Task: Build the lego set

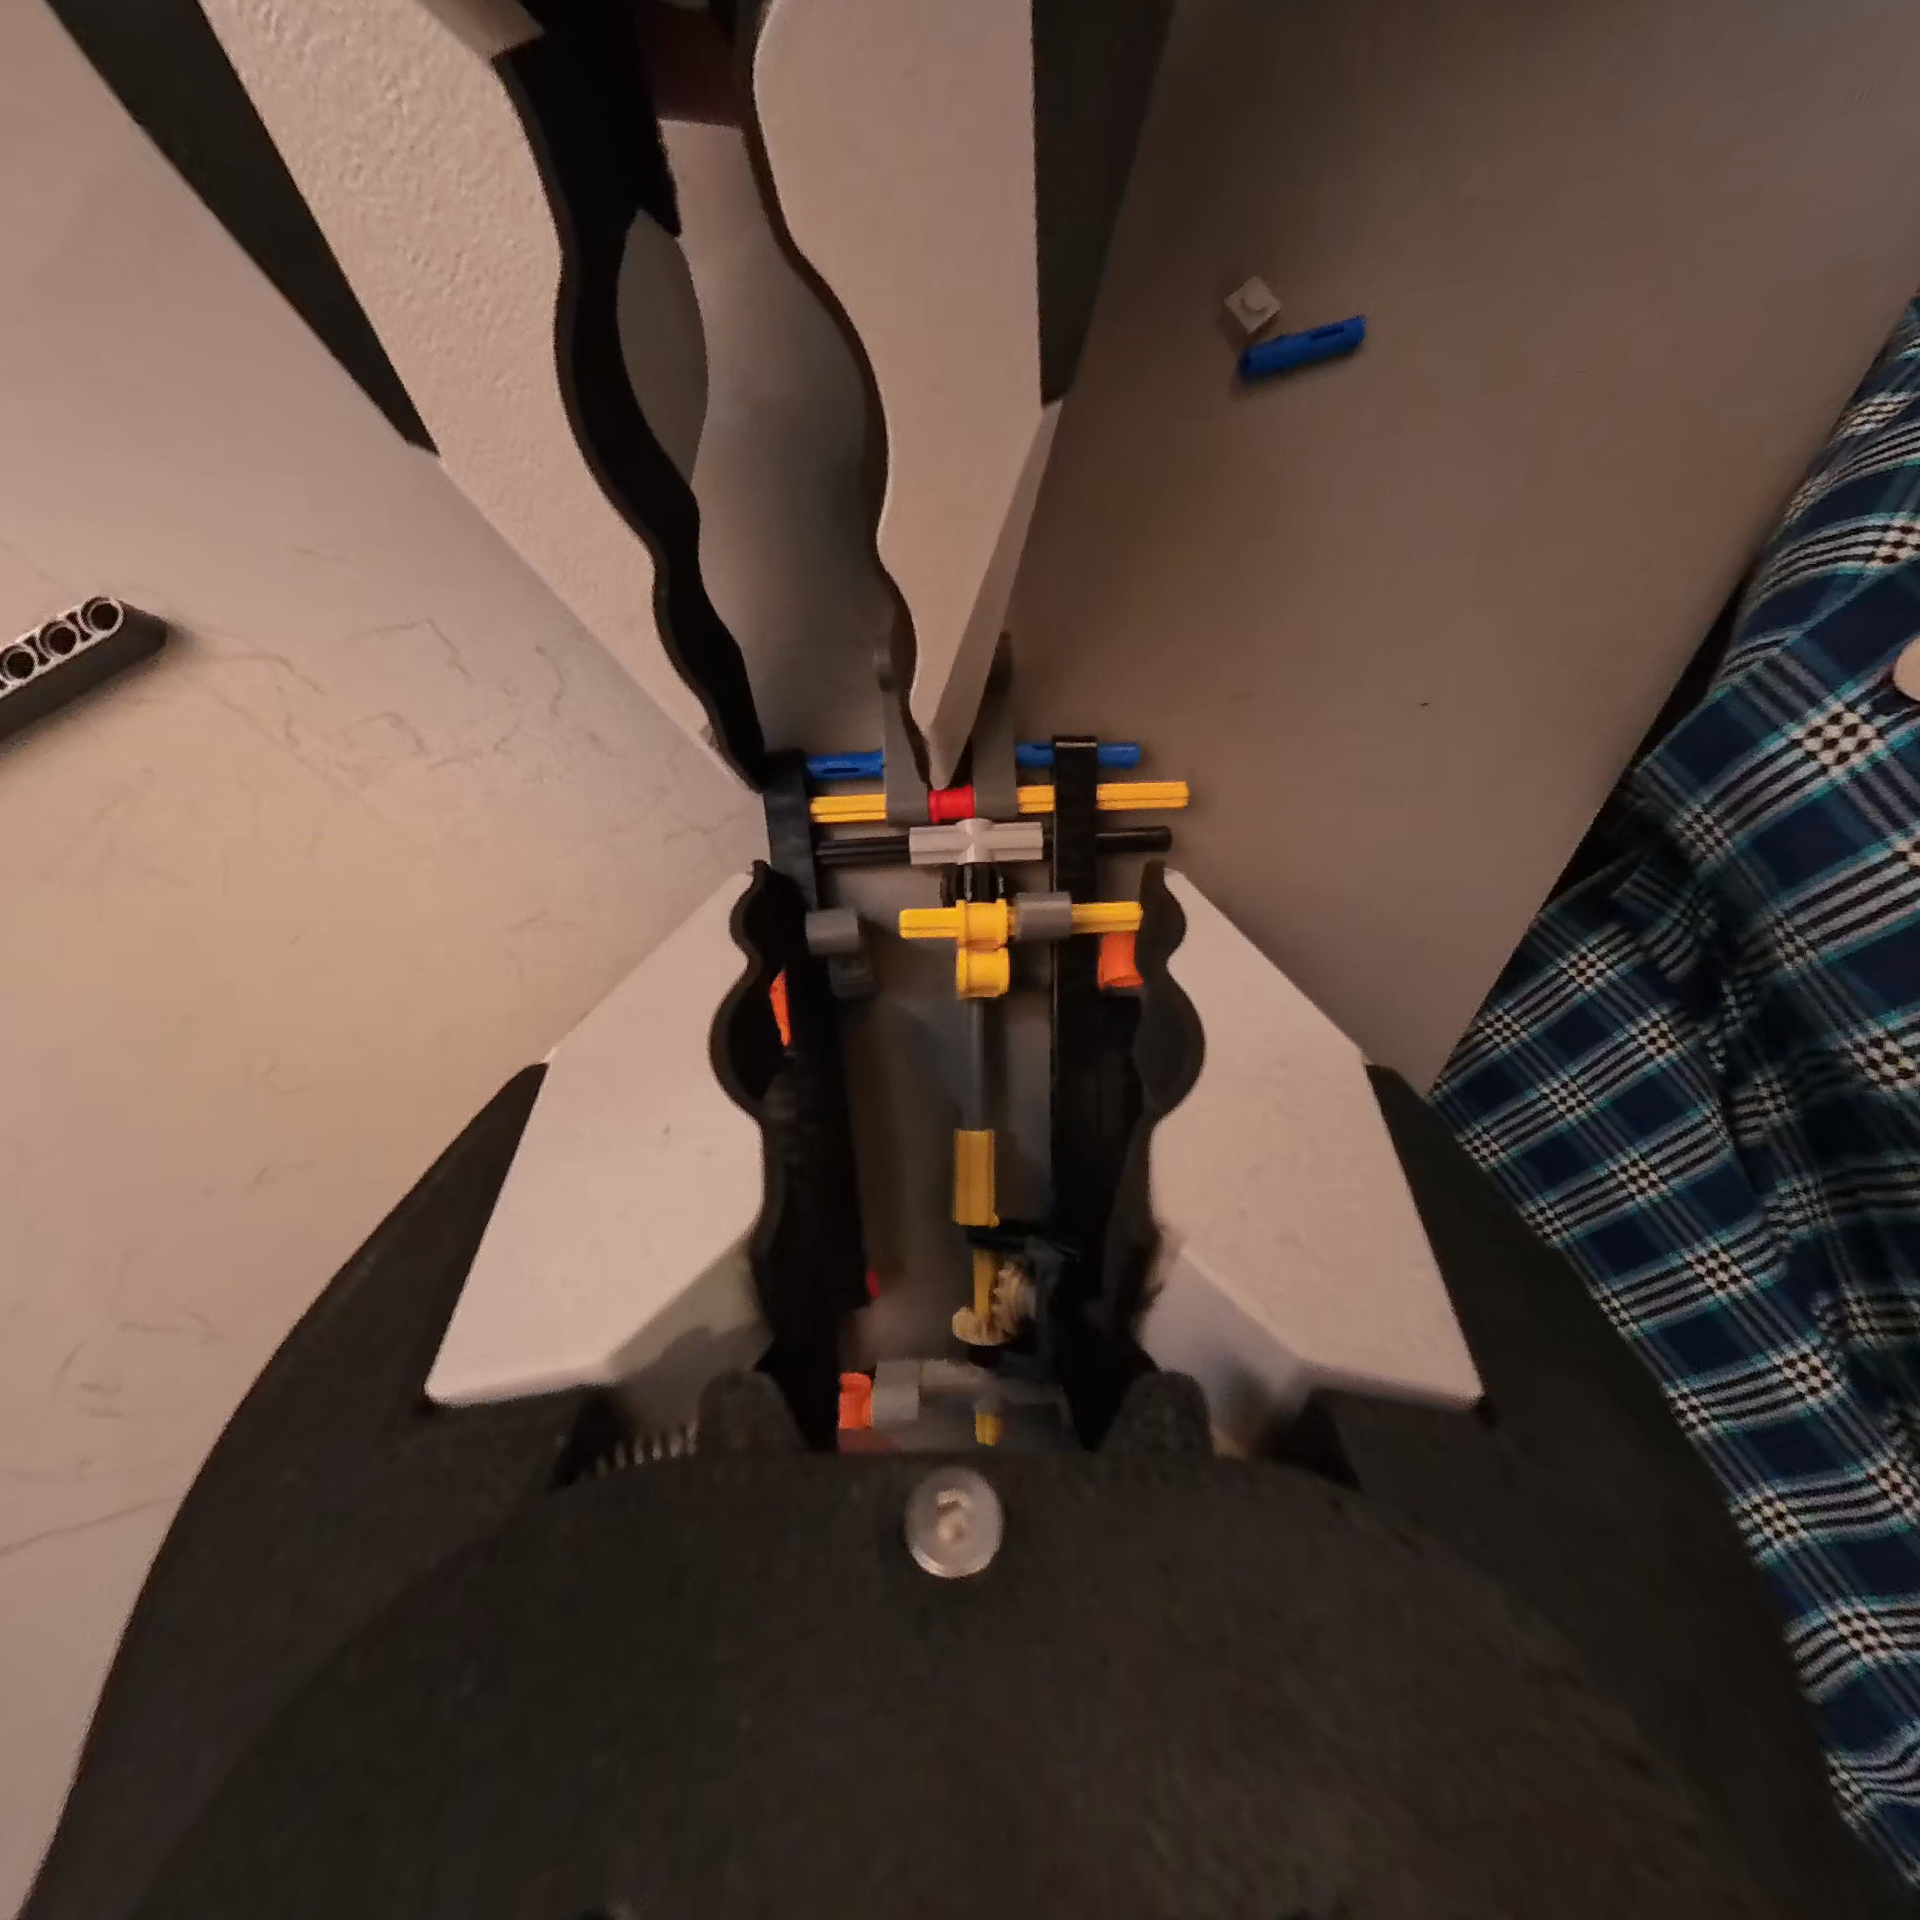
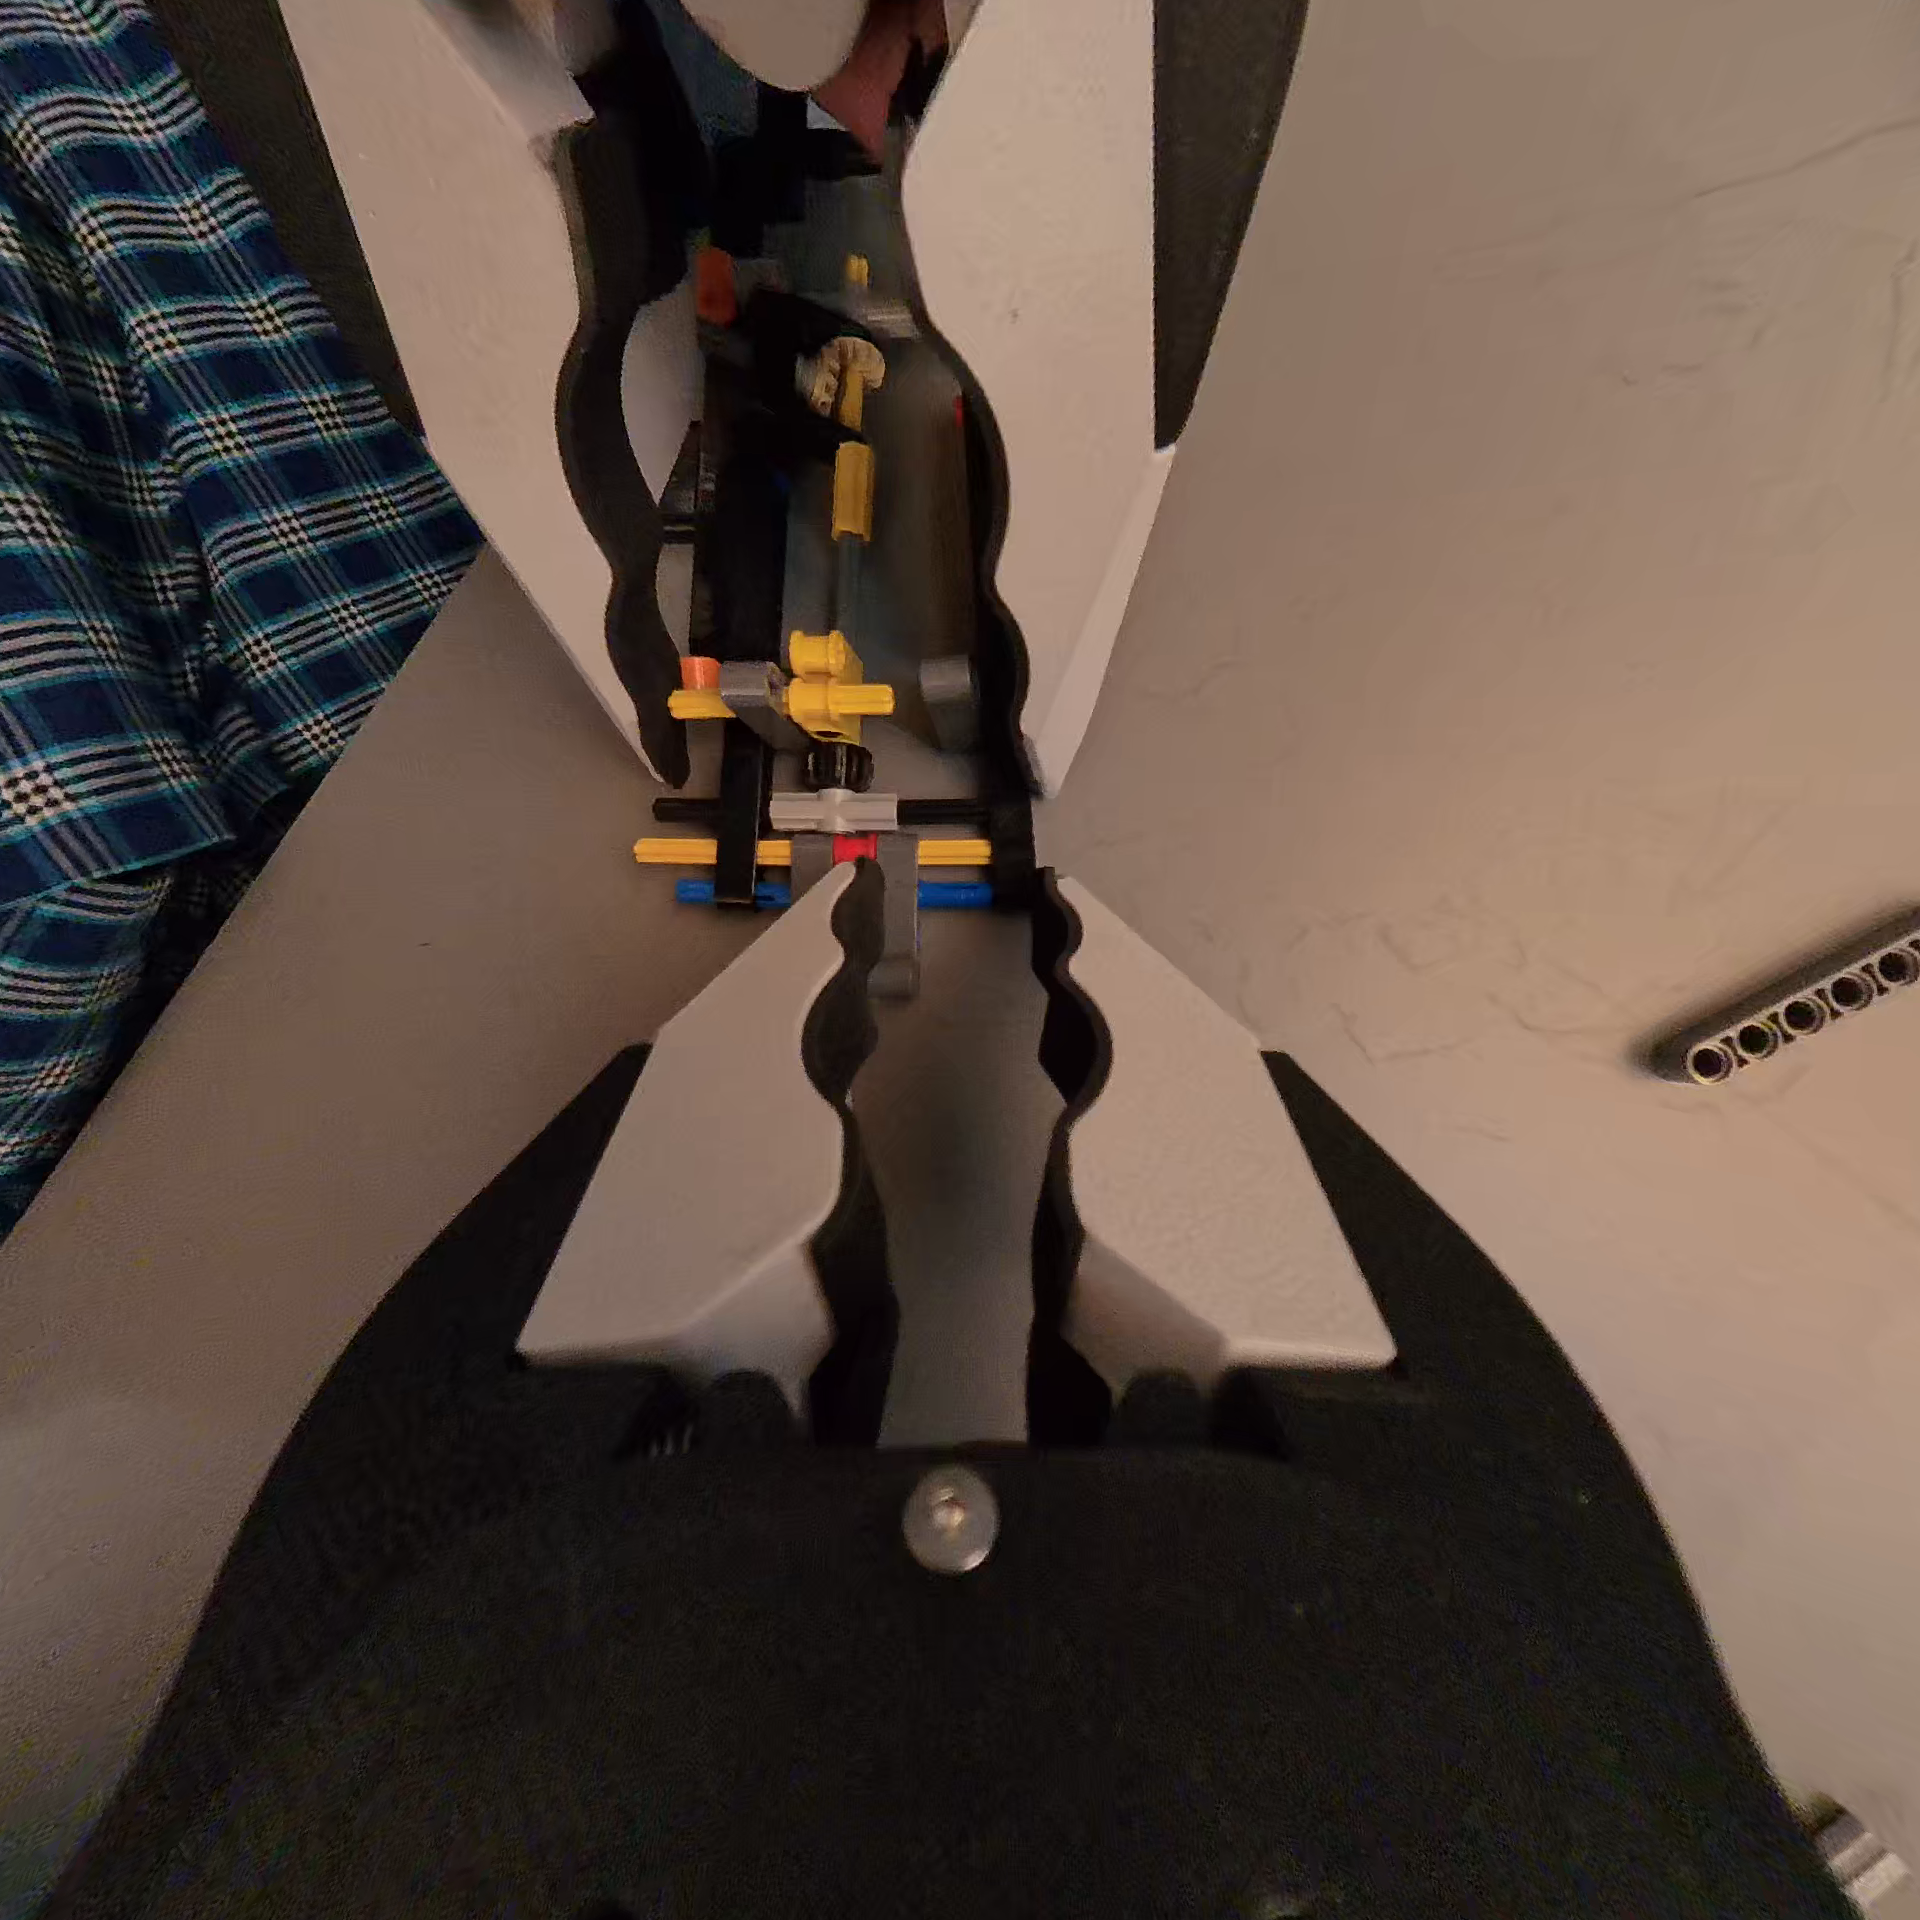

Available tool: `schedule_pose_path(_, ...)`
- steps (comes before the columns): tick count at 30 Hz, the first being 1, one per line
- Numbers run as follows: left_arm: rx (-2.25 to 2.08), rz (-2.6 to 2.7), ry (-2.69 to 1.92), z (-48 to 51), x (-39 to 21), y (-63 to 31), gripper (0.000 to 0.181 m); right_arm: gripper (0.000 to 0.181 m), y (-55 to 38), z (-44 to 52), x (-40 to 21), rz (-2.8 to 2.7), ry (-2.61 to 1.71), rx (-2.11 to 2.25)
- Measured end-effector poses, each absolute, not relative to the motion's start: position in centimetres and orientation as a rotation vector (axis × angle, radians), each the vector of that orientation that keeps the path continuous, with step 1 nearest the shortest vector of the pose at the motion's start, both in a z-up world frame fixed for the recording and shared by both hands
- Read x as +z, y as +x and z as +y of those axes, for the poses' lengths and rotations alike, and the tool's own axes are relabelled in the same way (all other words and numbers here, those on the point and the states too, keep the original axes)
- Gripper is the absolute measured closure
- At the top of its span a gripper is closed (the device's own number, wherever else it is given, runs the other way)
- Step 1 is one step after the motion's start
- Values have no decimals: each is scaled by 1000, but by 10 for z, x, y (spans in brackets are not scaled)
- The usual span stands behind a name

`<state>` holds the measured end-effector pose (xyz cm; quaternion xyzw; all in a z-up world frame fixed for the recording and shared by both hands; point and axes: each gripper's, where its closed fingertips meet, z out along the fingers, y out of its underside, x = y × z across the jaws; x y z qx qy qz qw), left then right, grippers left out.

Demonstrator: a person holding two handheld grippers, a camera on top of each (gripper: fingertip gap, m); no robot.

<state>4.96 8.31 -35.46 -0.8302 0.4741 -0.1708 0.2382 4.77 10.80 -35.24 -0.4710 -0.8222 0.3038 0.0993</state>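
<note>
The left gripper (image 1: 961, 914) clamps the long black-framed Lego assembly of yellow, blue and black axles (image 1: 977, 1039) by its side beams, steadying it above the pale bench (image 1: 312, 935). The right gripper (image 2: 951, 883), part open and holding nothing, noses one fingertip (image 2: 847, 883) against the small red bush (image 2: 857, 850), probably to seat it.

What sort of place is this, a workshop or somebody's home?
Probably a home or hobby table, though little shows: a plain light tabletop, loose Lego parts like a blue pin, and a half-built Lego assembly.

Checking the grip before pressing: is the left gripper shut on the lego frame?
Shut: the left gripper has its fingers pressed against both black side beams of the lego frame.
</note>
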Motion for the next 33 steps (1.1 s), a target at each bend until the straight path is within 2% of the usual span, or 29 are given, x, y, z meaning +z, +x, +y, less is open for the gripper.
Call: schedule_pose_path(33,-472,1365,-2251,86,-355,53,112,152,53,112,-354,-2353,-1530,830)
